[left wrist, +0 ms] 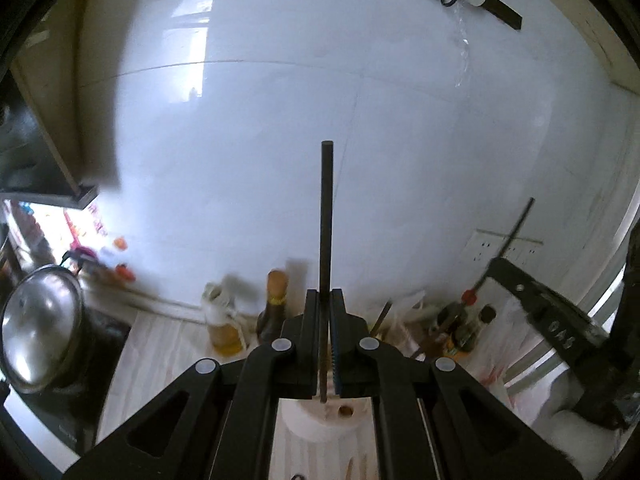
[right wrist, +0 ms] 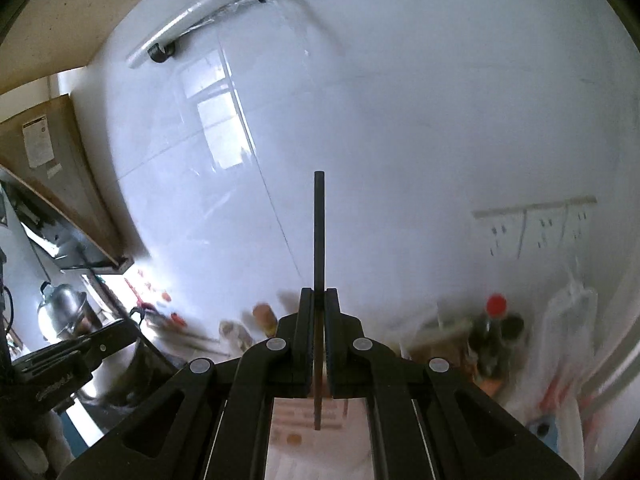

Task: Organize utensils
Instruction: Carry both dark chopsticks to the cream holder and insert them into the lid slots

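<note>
We hold one dark chopstick [left wrist: 327, 216] upright, pinched in the left gripper [left wrist: 325, 304], above a white holder [left wrist: 320, 420]. A second chopstick [right wrist: 319, 240] stands clamped between the right gripper [right wrist: 319, 302] jaws. Behind are bottles [left wrist: 276, 300] against the white tiled wall [left wrist: 280, 120].

Pot [left wrist: 40, 328] left of bottles [left wrist: 272, 304]; bottles along wall [left wrist: 280, 120], on counter [left wrist: 160, 344]
</note>
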The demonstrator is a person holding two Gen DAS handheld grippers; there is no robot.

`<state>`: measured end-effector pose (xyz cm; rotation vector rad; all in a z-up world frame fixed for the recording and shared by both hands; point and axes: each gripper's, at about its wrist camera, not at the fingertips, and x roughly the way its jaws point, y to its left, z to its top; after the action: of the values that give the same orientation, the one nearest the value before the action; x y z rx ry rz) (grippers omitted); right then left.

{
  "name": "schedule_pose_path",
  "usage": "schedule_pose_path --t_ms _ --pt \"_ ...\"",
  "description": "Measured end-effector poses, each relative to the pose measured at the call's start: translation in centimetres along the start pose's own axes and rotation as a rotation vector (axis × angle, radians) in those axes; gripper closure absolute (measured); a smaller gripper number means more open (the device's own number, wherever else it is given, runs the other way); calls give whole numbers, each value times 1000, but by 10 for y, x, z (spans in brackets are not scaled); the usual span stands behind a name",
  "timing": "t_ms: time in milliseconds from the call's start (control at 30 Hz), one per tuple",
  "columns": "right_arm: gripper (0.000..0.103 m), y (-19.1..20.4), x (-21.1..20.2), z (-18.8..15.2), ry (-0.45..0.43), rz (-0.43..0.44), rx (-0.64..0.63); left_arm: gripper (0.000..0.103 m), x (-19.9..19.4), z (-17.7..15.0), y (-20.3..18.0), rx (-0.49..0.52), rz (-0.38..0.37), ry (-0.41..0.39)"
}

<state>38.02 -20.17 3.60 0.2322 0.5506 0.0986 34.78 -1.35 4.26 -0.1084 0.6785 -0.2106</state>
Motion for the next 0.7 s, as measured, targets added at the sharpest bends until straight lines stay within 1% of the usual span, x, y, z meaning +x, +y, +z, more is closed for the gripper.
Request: schedule_pose_path --t_ms 67,133,233,333,433,533,700 --pt "99 5 11 9 -11 -10 -15 101 12 7 -3 13 3 7" --pt "99 7 25 13 -16 -24 -21 101 27 14 -5 18 -13 29" --pt "99 3 50 14 8 -32 -2 101 50 19 -7 33 -5 47" --pt "99 0 73 8 33 -40 5 101 72 18 -7 49 5 70" --pt "99 -2 94 -2 63 -40 12 101 98 15 -2 38 -7 118" --pt "99 -4 113 -9 98 -38 24 101 109 11 -1 34 -13 151" --pt "99 -9 131 -19 129 -40 25 101 121 3 2 28 -15 193"
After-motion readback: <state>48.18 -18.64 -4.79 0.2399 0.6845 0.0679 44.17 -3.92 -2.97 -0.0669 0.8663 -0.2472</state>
